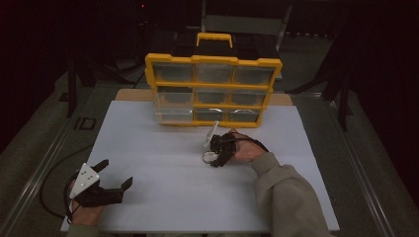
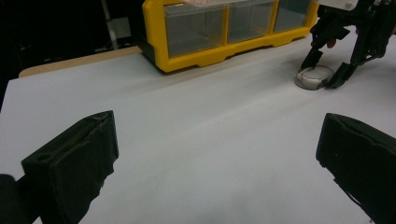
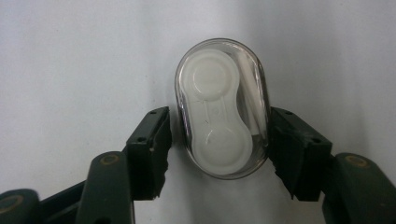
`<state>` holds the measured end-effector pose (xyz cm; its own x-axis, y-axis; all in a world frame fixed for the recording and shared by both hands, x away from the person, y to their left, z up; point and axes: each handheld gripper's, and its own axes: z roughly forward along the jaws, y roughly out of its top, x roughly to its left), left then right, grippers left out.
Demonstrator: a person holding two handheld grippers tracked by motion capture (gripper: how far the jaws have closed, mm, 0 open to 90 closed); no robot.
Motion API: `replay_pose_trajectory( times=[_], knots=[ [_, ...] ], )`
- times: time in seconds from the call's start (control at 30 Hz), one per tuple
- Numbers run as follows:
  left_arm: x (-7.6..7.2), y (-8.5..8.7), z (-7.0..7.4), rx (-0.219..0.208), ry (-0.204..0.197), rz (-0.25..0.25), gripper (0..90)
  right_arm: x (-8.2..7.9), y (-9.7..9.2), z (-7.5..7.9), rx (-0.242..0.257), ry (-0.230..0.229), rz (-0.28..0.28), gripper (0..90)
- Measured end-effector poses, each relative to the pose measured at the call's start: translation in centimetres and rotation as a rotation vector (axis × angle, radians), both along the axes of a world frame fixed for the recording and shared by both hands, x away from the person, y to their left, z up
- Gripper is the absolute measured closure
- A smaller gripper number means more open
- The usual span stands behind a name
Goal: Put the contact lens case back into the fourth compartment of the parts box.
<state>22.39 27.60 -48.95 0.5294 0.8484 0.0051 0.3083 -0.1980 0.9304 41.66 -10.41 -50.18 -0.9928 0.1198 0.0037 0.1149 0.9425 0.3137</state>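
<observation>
A small clear oval case (image 3: 222, 107) with a white two-cup insert lies flat on the white board. My right gripper (image 3: 219, 119) points down over it, and both black jaws press its long sides. In the high view the right gripper (image 1: 214, 154) is just in front of the yellow organizer (image 1: 212, 61), with the case (image 1: 208, 157) at its tips. My left gripper (image 1: 117, 173) rests at the near left of the board, open, with nothing between its jaws. The left gripper view looks past its own jaws (image 2: 219, 149) to the case (image 2: 314, 77) and the right gripper (image 2: 327, 70).
The yellow organizer (image 2: 210, 51) with clear drawers stands upright at the board's far edge, its handle on top. The white board (image 1: 173, 187) covers the table's middle. Dark metal frames and a chair stand behind the table.
</observation>
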Motion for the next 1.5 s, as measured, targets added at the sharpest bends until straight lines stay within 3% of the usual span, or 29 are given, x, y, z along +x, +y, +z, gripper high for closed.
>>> replay_pose_trajectory(
  times=[0.1,0.23,0.47,0.63,0.97,1.43,1.5],
  knots=[
    [0.0,0.0,0.0,0.001,0.0,0.0,0.0,0.0,0.0,0.0,0.005,0.008,-0.005,46.7],
    [0.0,0.0,0.0,0.003,0.001,0.0,0.0,0.1,0.2,0.2,-0.023,-0.008,0.014,48.4],
    [0.0,0.0,0.0,-0.001,-0.001,0.002,0.0,-0.2,0.1,0.3,-0.034,0.003,-0.004,48.5],
    [0.0,0.0,0.0,0.001,-0.002,0.002,0.0,-0.6,-0.3,1.6,-0.006,-0.002,-0.041,48.6],
    [-0.1,0.0,0.0,0.0,-0.003,0.002,0.0,-0.9,-1.3,4.1,-0.015,-0.016,-0.084,48.6],
    [-0.1,0.0,0.0,-0.001,-0.004,0.003,0.0,-0.3,-2.0,6.9,-0.019,-0.05,-0.097,48.6],
    [-0.1,0.0,0.0,-0.002,-0.004,0.003,0.0,0.1,-2.2,7.9,-0.006,-0.067,-0.096,48.6]
  ],
)
